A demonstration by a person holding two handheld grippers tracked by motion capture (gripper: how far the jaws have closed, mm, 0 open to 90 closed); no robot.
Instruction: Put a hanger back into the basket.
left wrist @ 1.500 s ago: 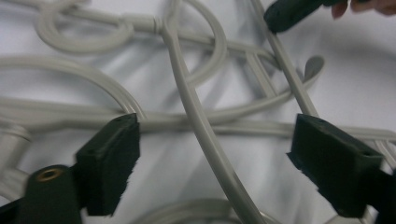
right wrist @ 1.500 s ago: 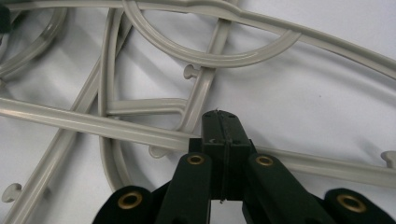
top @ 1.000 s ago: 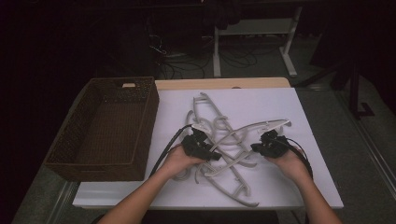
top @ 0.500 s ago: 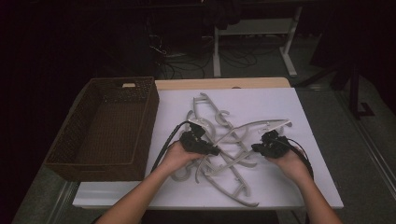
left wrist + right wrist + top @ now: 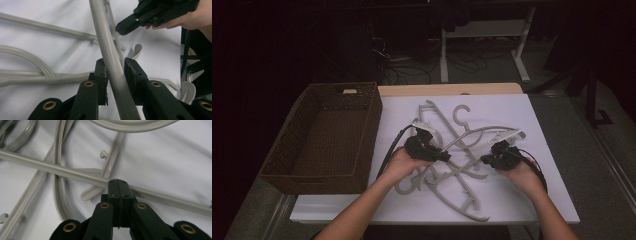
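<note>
A tangle of pale grey plastic hangers lies spread over the middle of a white table, reaching from near the far edge down toward the near edge, with one long curved hanger ending close to the near edge. The left gripper sits over the left part of the pile; in the left gripper view its jaws have just been closing on a hanger arm that runs up between them, and the pads now press against that grey bar from both sides. The same view shows the right gripper farther off, its black tip just beside that same bar higher up. In the high view the right gripper rests at the right part of the pile, held in the person's right hand. The right gripper view shows its jaws pressed flat together with nothing between them, their tip touching or just over a straight hanger bar that crosses in front of them; which of the two cannot be told. A brown wicker basket stands along the left edge of the table, well apart from the hangers.
</note>
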